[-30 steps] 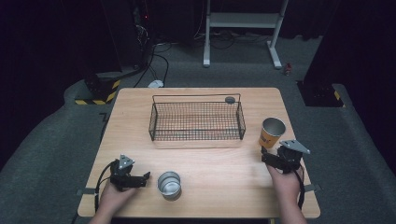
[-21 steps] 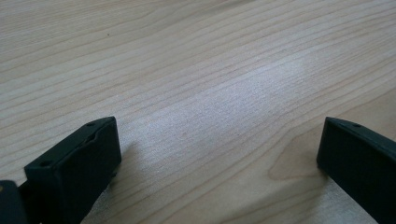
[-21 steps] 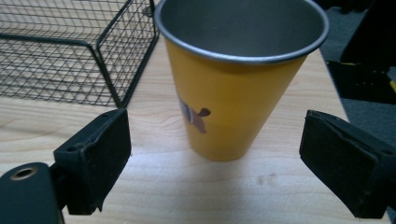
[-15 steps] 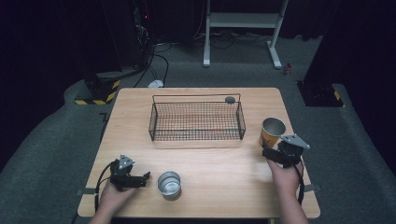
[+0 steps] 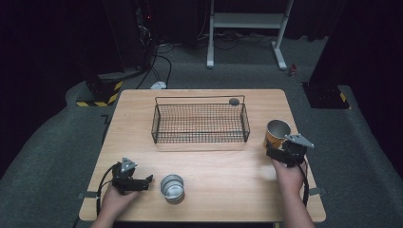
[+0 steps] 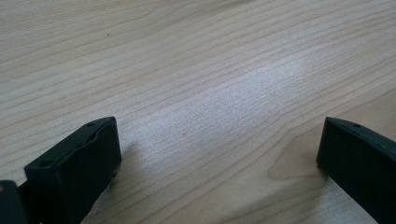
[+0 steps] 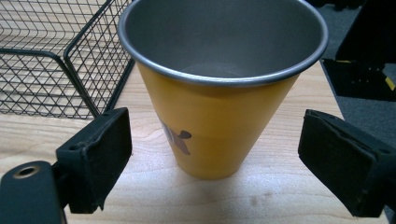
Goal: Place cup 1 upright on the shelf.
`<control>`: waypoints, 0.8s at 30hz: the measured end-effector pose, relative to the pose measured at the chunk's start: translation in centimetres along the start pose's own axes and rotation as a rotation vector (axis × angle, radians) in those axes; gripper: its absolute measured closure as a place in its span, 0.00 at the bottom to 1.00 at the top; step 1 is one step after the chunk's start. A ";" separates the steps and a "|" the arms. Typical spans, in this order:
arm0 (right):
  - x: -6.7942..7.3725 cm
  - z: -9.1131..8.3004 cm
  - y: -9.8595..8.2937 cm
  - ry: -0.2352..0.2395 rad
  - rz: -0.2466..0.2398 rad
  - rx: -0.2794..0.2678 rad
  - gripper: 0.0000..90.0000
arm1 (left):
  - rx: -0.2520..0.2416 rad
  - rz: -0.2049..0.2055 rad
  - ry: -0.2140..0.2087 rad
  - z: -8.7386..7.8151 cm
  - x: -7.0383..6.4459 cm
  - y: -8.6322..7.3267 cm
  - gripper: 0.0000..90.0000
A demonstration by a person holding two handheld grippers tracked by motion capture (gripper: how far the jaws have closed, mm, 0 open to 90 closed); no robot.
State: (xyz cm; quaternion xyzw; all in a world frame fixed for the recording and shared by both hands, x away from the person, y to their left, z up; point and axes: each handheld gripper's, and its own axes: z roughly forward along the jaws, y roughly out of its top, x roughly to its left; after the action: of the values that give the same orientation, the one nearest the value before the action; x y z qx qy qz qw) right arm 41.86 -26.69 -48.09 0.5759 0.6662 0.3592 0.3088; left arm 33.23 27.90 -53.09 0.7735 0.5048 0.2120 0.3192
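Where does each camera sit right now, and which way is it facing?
High view: above the near side, looking forward and down on the table; both forearms, left gripper and right gripper show.
Left gripper view: low over bare wood, between its open jaws.
Right gripper view: faces the yellow cup between open jaws, wire basket beside.
Shared: high and right gripper views both show cup and basket.

— Setting? Looks like a lab or test studio.
— Evidence: black curtains (image 5: 57,42) all round, grey carpet (image 5: 57,142), hazard-striped base (image 5: 100,95), loose cables (image 5: 161,61), lone wooden table (image 5: 142,109), white stand frame (image 5: 247,21).
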 end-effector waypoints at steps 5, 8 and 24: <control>0.0 0.3 0.3 -0.001 0.010 -0.010 0.12 | 0.000 0.000 0.000 0.0 0.0 0.0 0.00; 0.0 0.6 0.5 0.000 0.012 -0.012 0.12 | 0.000 0.000 -0.003 0.0 0.0 0.0 0.00; 0.1 2.0 1.4 -0.003 0.031 -0.023 0.12 | -0.001 0.001 -0.003 0.0 0.0 0.0 0.00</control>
State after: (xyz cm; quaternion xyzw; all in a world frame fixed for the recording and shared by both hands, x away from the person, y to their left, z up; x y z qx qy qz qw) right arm 44.24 -26.26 -48.01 0.5831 0.6528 0.3706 0.3107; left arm 33.28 27.88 -53.10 0.7741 0.5036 0.2112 0.3201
